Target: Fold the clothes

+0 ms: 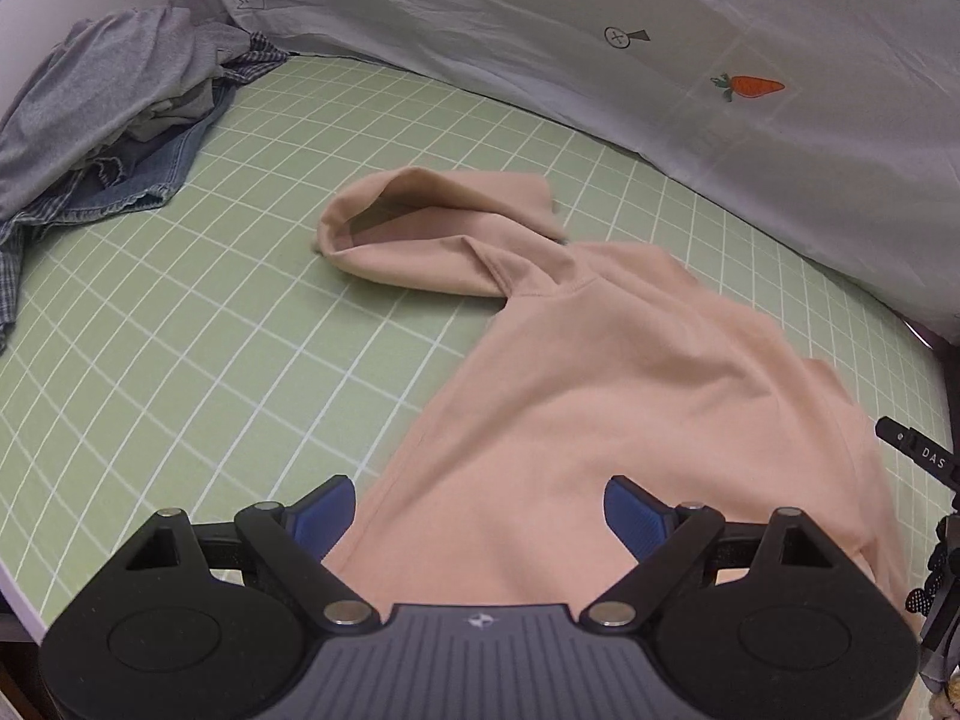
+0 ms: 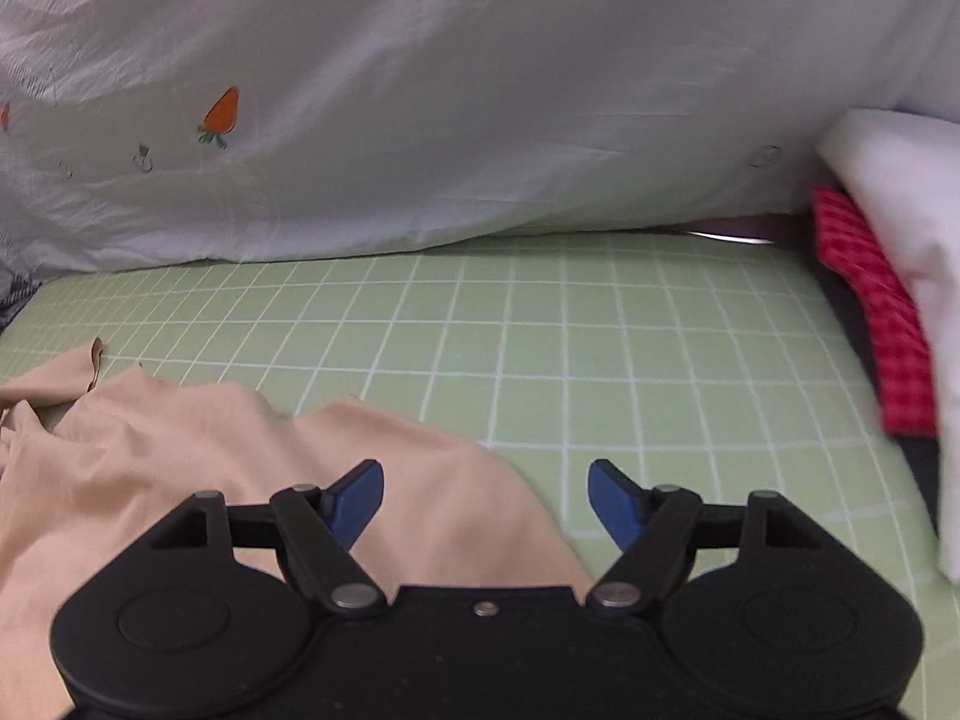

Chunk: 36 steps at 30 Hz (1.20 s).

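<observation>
The peach hoodie (image 1: pixel 606 372) lies spread on the green grid mat (image 1: pixel 180 330), hood pointing toward the white sheet (image 1: pixel 540 30) at the back. The left gripper (image 1: pixel 478 510) hovers over its body, blue fingers wide apart, gripping nothing. The right gripper (image 2: pixel 485 495) (also spread open) hangs above the hoodie's edge (image 2: pixel 420 456). A pile of grey and denim clothes (image 1: pixel 108 120) waits at the far left.

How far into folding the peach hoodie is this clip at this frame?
Early. Done: the peach hoodie lies spread on the green grid mat, hood out. In hand: nothing; the left gripper and right gripper hover open over it. Left: every fold, plus the heap of clothes at the mat's far corner.
</observation>
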{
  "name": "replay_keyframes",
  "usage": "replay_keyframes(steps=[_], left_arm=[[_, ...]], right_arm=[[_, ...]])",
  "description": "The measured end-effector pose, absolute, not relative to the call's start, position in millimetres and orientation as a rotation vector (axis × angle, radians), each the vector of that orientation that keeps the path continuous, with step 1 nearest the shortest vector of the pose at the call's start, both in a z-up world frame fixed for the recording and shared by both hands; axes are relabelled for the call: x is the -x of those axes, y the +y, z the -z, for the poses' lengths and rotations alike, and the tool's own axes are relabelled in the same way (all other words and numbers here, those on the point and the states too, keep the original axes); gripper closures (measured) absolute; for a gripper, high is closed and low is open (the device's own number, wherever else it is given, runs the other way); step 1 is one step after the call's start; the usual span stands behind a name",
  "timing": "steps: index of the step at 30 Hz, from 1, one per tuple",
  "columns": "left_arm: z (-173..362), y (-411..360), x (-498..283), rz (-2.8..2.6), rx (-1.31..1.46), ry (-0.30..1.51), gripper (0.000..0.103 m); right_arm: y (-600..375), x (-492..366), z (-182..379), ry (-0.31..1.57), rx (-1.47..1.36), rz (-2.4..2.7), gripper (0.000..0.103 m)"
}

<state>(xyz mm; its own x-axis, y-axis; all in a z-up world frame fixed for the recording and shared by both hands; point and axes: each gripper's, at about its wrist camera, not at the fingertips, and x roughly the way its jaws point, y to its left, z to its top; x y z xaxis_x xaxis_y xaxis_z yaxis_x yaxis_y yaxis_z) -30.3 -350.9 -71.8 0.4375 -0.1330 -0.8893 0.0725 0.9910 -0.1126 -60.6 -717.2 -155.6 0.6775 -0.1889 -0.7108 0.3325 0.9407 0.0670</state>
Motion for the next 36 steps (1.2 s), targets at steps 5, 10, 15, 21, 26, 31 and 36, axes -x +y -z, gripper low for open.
replay_keyframes(steps=[5, 10, 15, 21, 26, 31, 36], left_arm=[[91, -369, -16, 0.120, 0.029, 1.143, 0.013], [96, -367, -30, 0.087, 0.027, 1.130, 0.013], [99, -363, -39, 0.061, 0.038, 1.118, 0.013], [91, -354, -35, 0.044, 0.047, 1.090, 0.013], [76, -346, -16, 0.057, 0.073, 1.051, 0.013], [55, -344, 16, 0.117, 0.102, 0.997, 0.013], [34, -334, 61, 0.177, 0.097, 0.937, 0.013]], right_arm=[[-708, 1, 180, 0.857, -0.092, 0.140, 0.055], [-704, -18, 175, 0.855, -0.019, 0.017, 0.102], [-737, -65, 178, 0.805, 0.007, 0.124, 0.102], [-763, -100, 173, 0.802, -0.004, 0.255, 0.087], [-744, -34, 136, 0.733, -0.101, 0.370, 0.022], [-676, 67, 129, 0.756, -0.169, 0.365, 0.012], [-610, 158, 150, 0.855, -0.205, 0.283, 0.013]])
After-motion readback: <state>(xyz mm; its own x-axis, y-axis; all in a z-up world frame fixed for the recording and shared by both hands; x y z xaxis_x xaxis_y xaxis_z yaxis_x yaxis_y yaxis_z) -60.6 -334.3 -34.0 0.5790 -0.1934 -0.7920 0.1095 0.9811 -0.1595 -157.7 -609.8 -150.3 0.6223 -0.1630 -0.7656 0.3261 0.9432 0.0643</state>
